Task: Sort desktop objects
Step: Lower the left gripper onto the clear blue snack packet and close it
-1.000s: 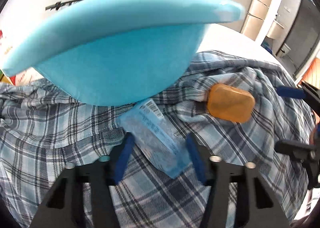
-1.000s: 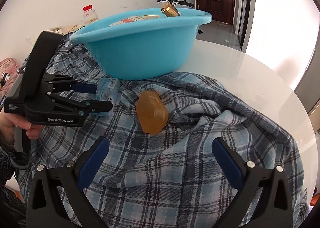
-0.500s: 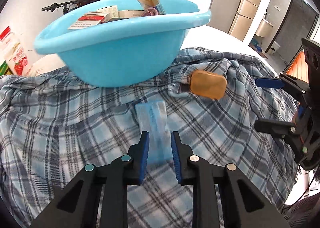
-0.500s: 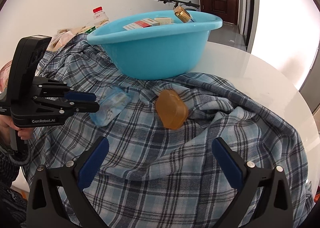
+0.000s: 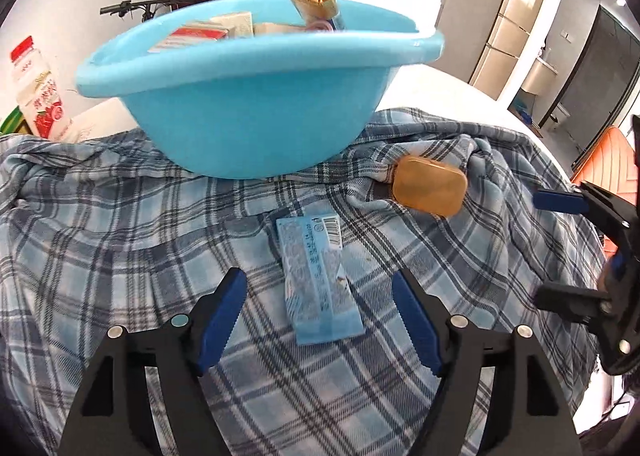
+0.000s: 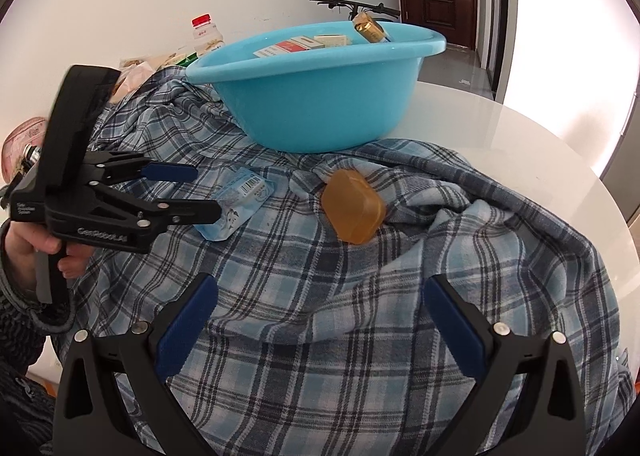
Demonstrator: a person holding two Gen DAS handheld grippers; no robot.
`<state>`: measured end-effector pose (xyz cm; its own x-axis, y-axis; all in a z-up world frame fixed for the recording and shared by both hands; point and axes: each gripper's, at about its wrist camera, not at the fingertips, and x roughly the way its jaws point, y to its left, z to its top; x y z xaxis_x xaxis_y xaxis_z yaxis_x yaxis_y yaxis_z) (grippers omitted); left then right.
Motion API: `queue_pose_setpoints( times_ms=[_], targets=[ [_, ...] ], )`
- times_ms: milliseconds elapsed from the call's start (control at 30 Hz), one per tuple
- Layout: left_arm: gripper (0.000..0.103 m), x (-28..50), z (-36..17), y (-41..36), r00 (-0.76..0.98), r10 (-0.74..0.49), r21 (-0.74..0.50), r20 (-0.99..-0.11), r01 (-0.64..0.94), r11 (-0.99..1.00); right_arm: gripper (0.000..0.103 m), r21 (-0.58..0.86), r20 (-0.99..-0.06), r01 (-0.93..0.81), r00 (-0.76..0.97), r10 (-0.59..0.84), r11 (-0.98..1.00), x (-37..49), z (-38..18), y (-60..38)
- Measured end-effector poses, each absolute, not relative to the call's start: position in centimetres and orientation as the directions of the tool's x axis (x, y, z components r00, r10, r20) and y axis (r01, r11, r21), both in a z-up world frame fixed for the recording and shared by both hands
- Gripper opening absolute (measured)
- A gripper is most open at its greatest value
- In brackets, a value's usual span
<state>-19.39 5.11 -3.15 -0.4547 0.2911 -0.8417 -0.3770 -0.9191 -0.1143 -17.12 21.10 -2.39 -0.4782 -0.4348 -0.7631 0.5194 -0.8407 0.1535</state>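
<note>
1. Two grippers show. The left gripper (image 5: 318, 310), low in the left wrist view, has its jaws opening; the packet (image 5: 318, 276) lies between the blue pads (image 5: 222, 314), and neither pad presses on it.
2. The right gripper (image 6: 318, 330), at the bottom of the right wrist view, stands spread wide over the plaid cloth (image 6: 360, 296) and holds nothing.
3. The packet is a flat, pale blue wrapper with white print and a barcode at its far end. It lies on the cloth at the centre of the left view, below the basin (image 5: 256, 96).
4. Its long axis runs from the lower centre up toward the basin, leaning slightly left at the top; the barcode end points at the basin.
5. An amber soap (image 5: 430, 186) with rounded corners lies on a fold of cloth, right of the packet and apart from it.
6. The blue basin sits in the upper centre on the cloth, with boxes (image 5: 200, 34) inside.
7. A hand (image 6: 52, 248) at the left edge of the right view grips the left gripper's handle.
</note>
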Motion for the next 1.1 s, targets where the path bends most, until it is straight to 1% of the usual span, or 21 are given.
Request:
queue_pose_setpoints(
  times_ms=[233, 400, 433, 467, 500, 567, 800, 1000, 1100],
  targets=[
    [0.077, -20.8, -4.3, 6.1, -0.452, 0.315, -0.141, -0.835, -0.378, -0.915, 0.102, 0.180, -0.773, 0.488, -0.467, -0.429, -0.854, -17.5, -3.0, 22.5],
    [0.076, -21.6, -5.2, 6.1, -0.463, 0.271, -0.109, -0.844, -0.347, -0.931, 0.102, 0.214, -0.781, 0.456, -0.452, -0.432, -0.864, -18.3, -3.4, 23.0],
    [0.061, -21.6, -5.4, 6.0, -0.461, 0.272, -0.115, -0.844, -0.339, -0.934, 0.102, 0.224, -0.781, 0.452, -0.447, -0.437, -0.863, -18.3, -3.4, 23.0],
    [0.034, -21.6, -5.5, 5.9, -0.453, 0.279, -0.125, -0.847, -0.342, -0.932, 0.102, 0.231, -0.782, 0.451, -0.441, -0.440, -0.862, -18.3, -3.5, 22.9],
    [0.035, -21.6, -5.5, 5.9, -0.443, 0.290, -0.132, -0.849, -0.352, -0.926, 0.102, 0.233, -0.783, 0.452, -0.437, -0.442, -0.861, -18.3, -3.5, 22.8],
    [0.033, -21.0, -5.2, 5.9, -0.443, 0.309, -0.135, -0.842, -0.381, -0.915, 0.102, 0.226, -0.786, 0.457, -0.437, -0.438, -0.860, -18.2, -3.5, 22.7],
    [0.033, -18.1, -3.2, 5.1, -0.460, 0.316, -0.116, -0.830, -0.412, -0.904, 0.102, 0.204, -0.780, 0.468, -0.453, -0.431, -0.860, -17.3, -2.6, 22.3],
    [0.033, -15.0, -2.3, 3.6, -0.445, 0.312, -0.107, -0.839, -0.426, -0.898, 0.102, 0.190, -0.780, 0.480, -0.457, -0.428, -0.857, -16.4, -2.4, 21.7],
    [0.033, -13.9, -2.5, 2.5, -0.411, 0.321, -0.134, -0.853, -0.423, -0.896, 0.102, 0.183, -0.777, 0.481, -0.464, -0.426, -0.857, -16.6, -2.3, 21.1]
  ],
)
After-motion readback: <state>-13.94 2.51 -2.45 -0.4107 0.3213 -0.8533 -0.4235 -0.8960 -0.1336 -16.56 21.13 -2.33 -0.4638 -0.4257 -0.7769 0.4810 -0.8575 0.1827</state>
